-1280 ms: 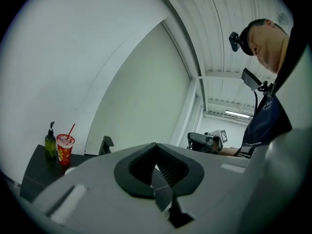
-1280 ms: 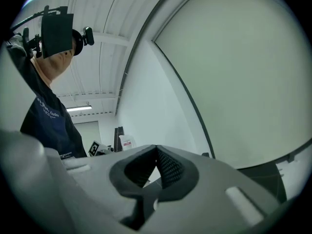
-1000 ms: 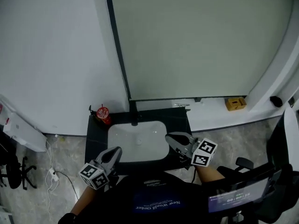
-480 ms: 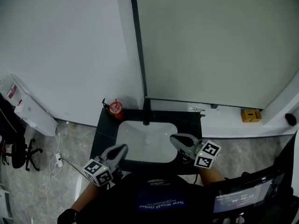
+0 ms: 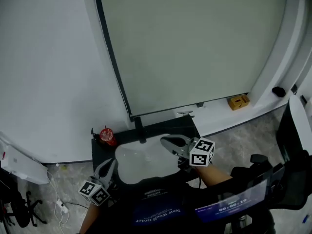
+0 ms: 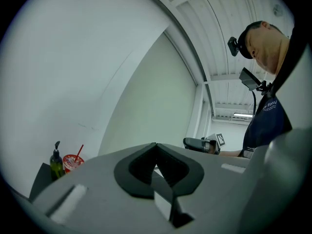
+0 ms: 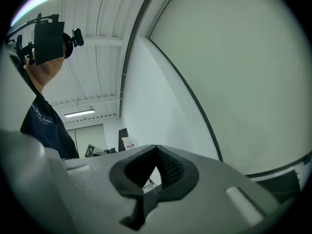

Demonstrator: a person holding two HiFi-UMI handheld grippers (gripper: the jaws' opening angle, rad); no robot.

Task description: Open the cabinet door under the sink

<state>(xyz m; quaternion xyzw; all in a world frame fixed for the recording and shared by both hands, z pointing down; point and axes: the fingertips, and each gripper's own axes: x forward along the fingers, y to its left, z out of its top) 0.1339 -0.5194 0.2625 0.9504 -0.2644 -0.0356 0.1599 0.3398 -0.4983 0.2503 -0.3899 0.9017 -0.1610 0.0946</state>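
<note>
- The sink (image 5: 139,161) is a white basin in a black counter (image 5: 100,152), at the lower centre of the head view, below a big pale panel (image 5: 195,43).
- The cabinet door is under this counter. From above the counter hides it, and neither gripper view shows it.
- The left gripper (image 5: 111,164) is at the lower left of the head view, at the front left edge of the counter, just beside the basin. In its own view the two jaws are pressed together at the tips, with nothing between them.
- The right gripper (image 5: 165,141) is right of centre in the head view, over the right part of the basin. Its jaws are also together, and it holds nothing.
- Both grippers point toward the wall behind the sink and touch nothing.
- A dark faucet (image 5: 140,128) stands at the back edge of the basin.
- A red cup (image 5: 107,135) with a straw stands on the back left corner of the counter. In the left gripper view a green soap bottle (image 6: 56,162) stands just beside it.
- A small yellow box (image 5: 238,102) lies on the white ledge at the right, well apart from the sink.
</note>
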